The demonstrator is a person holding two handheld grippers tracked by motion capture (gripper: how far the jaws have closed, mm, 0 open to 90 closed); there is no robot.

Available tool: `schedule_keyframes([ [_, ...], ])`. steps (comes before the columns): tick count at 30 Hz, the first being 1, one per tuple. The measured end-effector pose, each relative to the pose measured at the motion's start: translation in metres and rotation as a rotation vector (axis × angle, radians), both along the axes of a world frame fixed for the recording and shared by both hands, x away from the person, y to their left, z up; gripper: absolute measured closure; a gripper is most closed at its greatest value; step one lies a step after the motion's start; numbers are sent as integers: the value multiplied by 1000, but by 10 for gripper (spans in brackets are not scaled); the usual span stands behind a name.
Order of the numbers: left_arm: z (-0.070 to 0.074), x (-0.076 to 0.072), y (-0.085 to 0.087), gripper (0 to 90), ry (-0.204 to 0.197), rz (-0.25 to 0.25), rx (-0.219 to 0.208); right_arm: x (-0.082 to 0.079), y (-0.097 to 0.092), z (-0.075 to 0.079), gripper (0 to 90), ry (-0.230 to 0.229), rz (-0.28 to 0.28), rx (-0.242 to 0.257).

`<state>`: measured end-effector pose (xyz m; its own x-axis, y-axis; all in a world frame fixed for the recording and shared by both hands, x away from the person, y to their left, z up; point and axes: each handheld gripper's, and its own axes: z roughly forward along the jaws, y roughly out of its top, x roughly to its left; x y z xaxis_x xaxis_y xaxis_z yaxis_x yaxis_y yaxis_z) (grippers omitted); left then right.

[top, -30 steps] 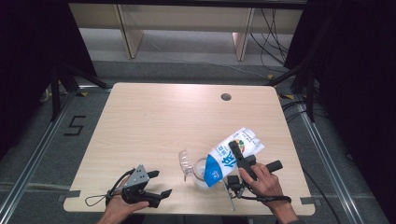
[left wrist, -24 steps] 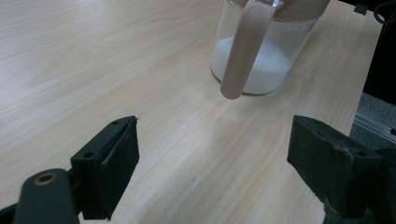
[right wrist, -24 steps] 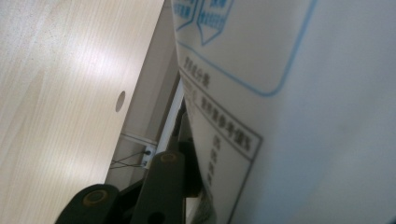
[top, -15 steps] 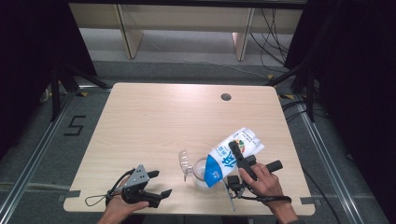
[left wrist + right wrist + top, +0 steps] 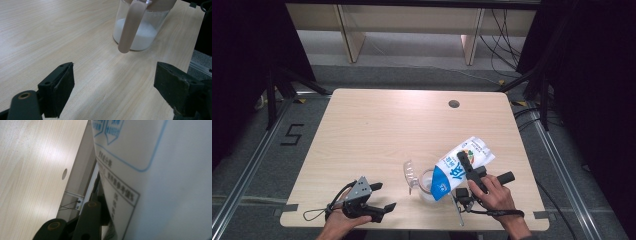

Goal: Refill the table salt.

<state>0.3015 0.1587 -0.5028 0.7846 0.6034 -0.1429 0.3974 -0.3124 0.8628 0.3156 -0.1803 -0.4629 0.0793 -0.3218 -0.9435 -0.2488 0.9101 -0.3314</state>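
The right gripper (image 5: 468, 169) clamps the milk carton (image 5: 462, 166), tipped mouth-down over the glass jug (image 5: 427, 184) near the table's (image 5: 377, 130) front edge, exactly as a second ago. Milk sits in the jug's bottom (image 5: 136, 37). The left gripper (image 5: 379, 196) rests by the front edge, jaws wide apart and empty, unmoved.
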Motion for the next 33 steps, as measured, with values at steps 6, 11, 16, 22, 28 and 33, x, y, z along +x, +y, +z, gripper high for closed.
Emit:
schedule_keyframes([
  [6, 0, 0, 0, 161, -1, 3, 1, 0, 0, 0, 776, -2, 1, 3],
  [11, 0, 0, 0, 161, -1, 3, 1, 0, 0, 1, 779, -8, 6, 4],
  [16, 0, 0, 0, 161, 0, -2, -3, 0, 0, 1, 783, -7, 5, 4],
  [22, 0, 0, 0, 161, -1, -2, -2, -1, -1, 1, 788, -7, -2, 19],
  [28, 0, 0, 0, 161, -1, -3, -2, 0, 0, 3, 792, -18, 11, -13],
  [33, 0, 0, 0, 161, -1, -1, 1, 0, 0, 2, 795, -7, 3, 8],
])
